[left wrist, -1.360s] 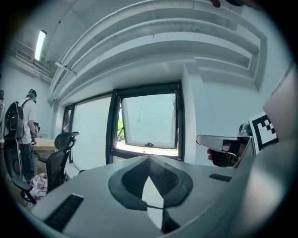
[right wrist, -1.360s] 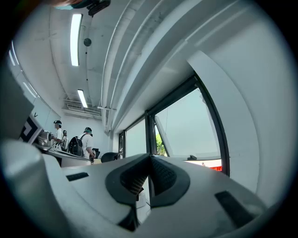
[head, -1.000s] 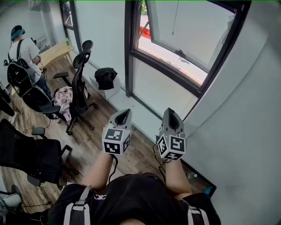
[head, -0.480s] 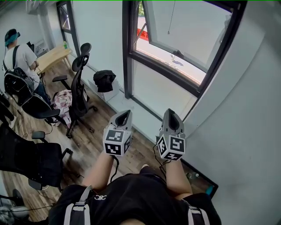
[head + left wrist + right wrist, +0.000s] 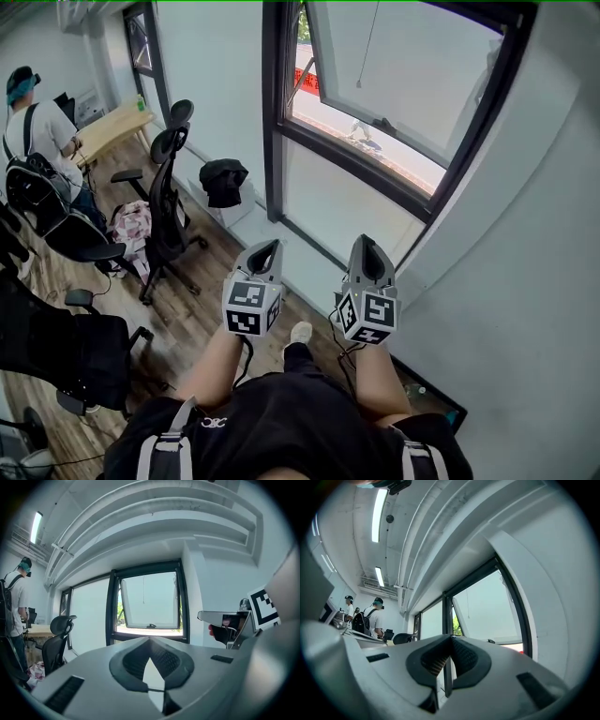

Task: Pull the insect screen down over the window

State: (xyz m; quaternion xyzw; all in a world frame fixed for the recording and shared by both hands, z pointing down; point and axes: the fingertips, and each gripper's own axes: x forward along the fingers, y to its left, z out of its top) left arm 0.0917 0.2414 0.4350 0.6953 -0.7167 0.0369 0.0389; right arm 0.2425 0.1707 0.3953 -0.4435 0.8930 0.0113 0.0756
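**Head view.** We hold the left gripper (image 5: 264,249) and the right gripper (image 5: 366,251) side by side, jaws clenched on nothing. The window (image 5: 427,192) lies at 1 o'clock from them, well apart. It has a dark metal frame and smooth glass, with the sash tilted outward. A thin cord (image 5: 367,42) hangs in the opening at 12 o'clock, and we judge it to be the pull for the insect screen. The screen itself shows in no view and is presumably rolled up above the frame. The step in hand is the approach. The next move calls for raising one gripper, parting its jaws and closing them on the cord.

**Left gripper view.** The dark ribbed pads (image 5: 136,656) meet at their tips with nothing between them. The window stands at 12 o'clock, with the cord hanging at its centre.

**Right gripper view.** Here too the ribbed pads (image 5: 433,660) are pressed together and empty. The window stands at 2 o'clock beneath a smooth stepped ceiling.
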